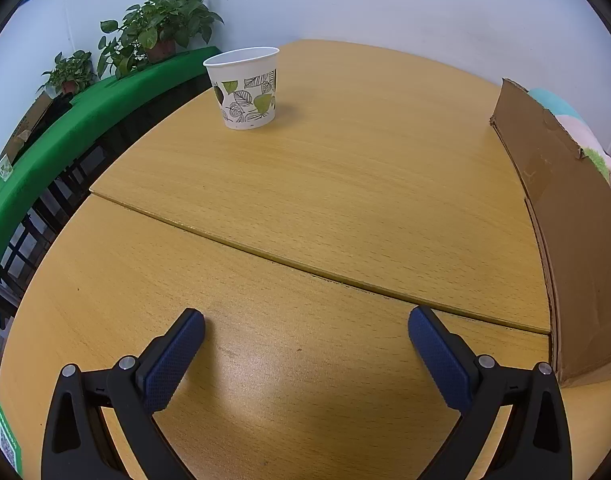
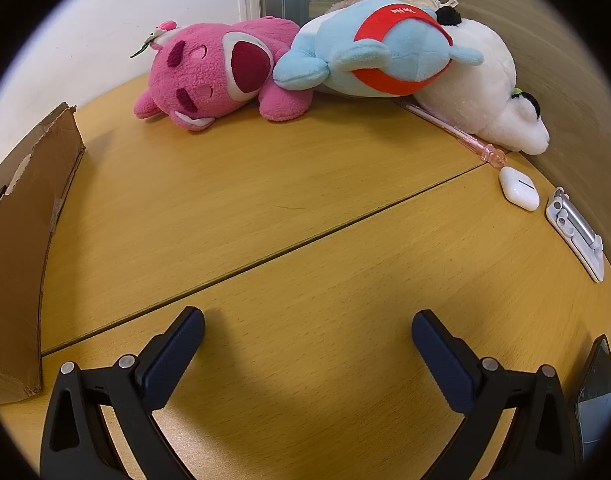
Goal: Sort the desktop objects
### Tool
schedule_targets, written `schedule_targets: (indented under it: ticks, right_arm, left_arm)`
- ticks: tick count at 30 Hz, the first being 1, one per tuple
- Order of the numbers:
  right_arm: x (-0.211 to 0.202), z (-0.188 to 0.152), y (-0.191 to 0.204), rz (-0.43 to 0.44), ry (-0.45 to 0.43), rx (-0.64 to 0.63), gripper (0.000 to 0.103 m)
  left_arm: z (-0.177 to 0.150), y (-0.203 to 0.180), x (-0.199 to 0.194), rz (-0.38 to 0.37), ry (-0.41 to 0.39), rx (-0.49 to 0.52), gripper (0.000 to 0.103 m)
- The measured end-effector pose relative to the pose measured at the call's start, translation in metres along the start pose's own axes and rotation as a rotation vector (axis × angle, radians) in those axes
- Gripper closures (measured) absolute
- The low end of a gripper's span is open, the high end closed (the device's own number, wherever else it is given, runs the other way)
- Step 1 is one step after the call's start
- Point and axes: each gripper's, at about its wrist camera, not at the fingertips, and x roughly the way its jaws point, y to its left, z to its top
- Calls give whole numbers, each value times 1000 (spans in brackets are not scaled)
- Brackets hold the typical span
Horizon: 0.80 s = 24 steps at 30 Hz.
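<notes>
In the left wrist view a white paper cup [image 1: 246, 87] with green leaf print stands upright at the far side of the wooden table [image 1: 305, 184]. My left gripper [image 1: 305, 320] is open and empty, well short of the cup. In the right wrist view my right gripper [image 2: 307, 322] is open and empty above the table [image 2: 265, 200]. Far ahead lie a pink plush [image 2: 213, 76], a blue plush with a red band [image 2: 381, 48] and a white plush [image 2: 489, 92]. A pink pen [image 2: 453, 130], a white earbud case [image 2: 519, 188] and a silver phone stand [image 2: 577, 232] lie at the right.
A brown cardboard box stands between the grippers, at the right in the left wrist view [image 1: 565, 216] and at the left in the right wrist view [image 2: 21, 232]. Potted plants [image 1: 161, 28] sit on a green ledge [image 1: 85, 120]. A dark phone [image 2: 595, 392] lies at the right edge.
</notes>
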Motion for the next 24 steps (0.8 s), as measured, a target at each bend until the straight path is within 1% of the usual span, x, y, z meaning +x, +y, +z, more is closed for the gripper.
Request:
schedule_targets:
  ticks: [24]
  right_arm:
    - [0,-1,3,-4,-1,1,0]
  left_arm:
    - [1,1,1,-1,0,-1,0]
